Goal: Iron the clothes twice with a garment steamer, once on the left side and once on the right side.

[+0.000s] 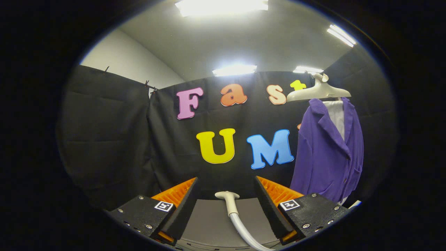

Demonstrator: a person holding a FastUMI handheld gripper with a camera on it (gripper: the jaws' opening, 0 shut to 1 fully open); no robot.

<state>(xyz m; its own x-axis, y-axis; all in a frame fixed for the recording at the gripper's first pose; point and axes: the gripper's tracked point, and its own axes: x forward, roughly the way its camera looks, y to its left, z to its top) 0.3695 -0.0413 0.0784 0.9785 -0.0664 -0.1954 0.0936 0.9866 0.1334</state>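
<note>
**Getting a square hold on the steamer handle**

Lowest in the frame, the gripper [226,195] has its jaws spread wide, holding nothing. Between them, at bottom centre, the pale steamer handle [228,200] rises with its rounded head on top, and its grey hose [244,232] curves off toward the lower right. The handle sits nearer the right jaw than the left, touching neither. It stands over a grey desk [209,219].

The step in hand looks like the pick-up. To do it well, I would shift the gripper slightly right so the handle is centred, then advance until the stem just under the head lies against the flat of both pads, and only then close. A grip on the hose itself would likely flex and let the head swing, so aim for the stiffer stem.

Further back, at middle right of the frame, the purple jacket [329,153] hangs over a white shirt on a pale hanger [318,91], against the black cloth wall. Once the steamer is held, it must travel right and up to reach it, and the hose needs slack for that.
</note>
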